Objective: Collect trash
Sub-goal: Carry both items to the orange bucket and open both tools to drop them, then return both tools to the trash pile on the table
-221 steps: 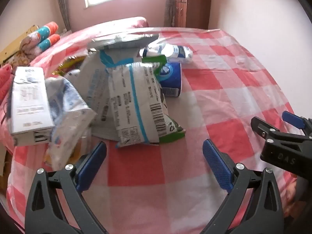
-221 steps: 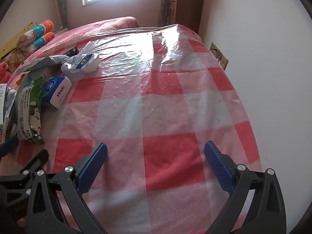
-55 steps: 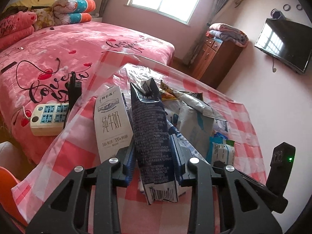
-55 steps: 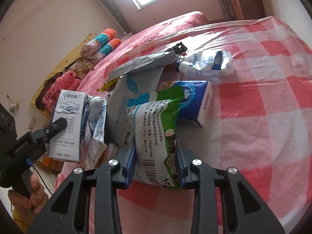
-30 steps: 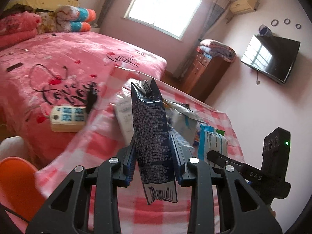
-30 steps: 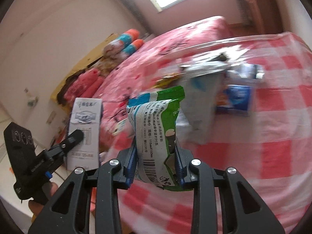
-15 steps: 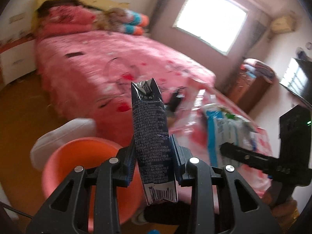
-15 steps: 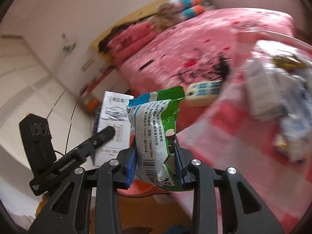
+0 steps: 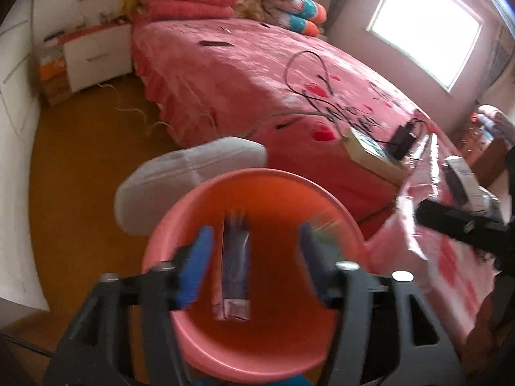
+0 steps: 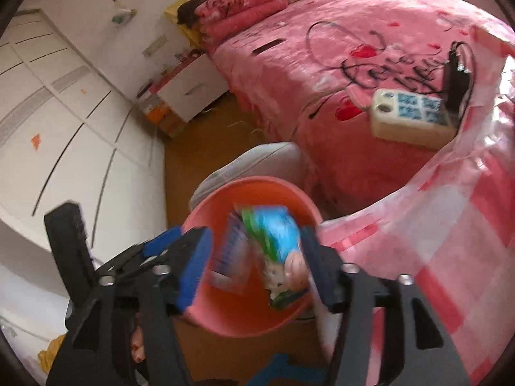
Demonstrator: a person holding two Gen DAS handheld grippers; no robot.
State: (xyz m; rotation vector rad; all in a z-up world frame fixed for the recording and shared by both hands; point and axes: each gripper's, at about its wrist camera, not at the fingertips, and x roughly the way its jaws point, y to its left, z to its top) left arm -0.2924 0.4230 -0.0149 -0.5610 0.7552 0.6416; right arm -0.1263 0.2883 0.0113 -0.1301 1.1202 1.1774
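Both the left gripper [image 9: 254, 263] and right gripper [image 10: 256, 262] had their jaws spread over the orange bin [image 9: 161, 234]. The dark carton [image 9: 235, 267] and green snack bag [image 10: 276, 251] sat between the jaws, inside the bin. More trash on the checkered table [image 10: 450, 225] looked left to do.

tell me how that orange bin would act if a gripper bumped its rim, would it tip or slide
The orange bin looks like thin plastic, so probably light and likely to slide on the smooth wooden floor. It holds only a dark carton and a green snack bag, adding little weight. Its wide mouth may make a rim bump tilt it, though its base is hidden.
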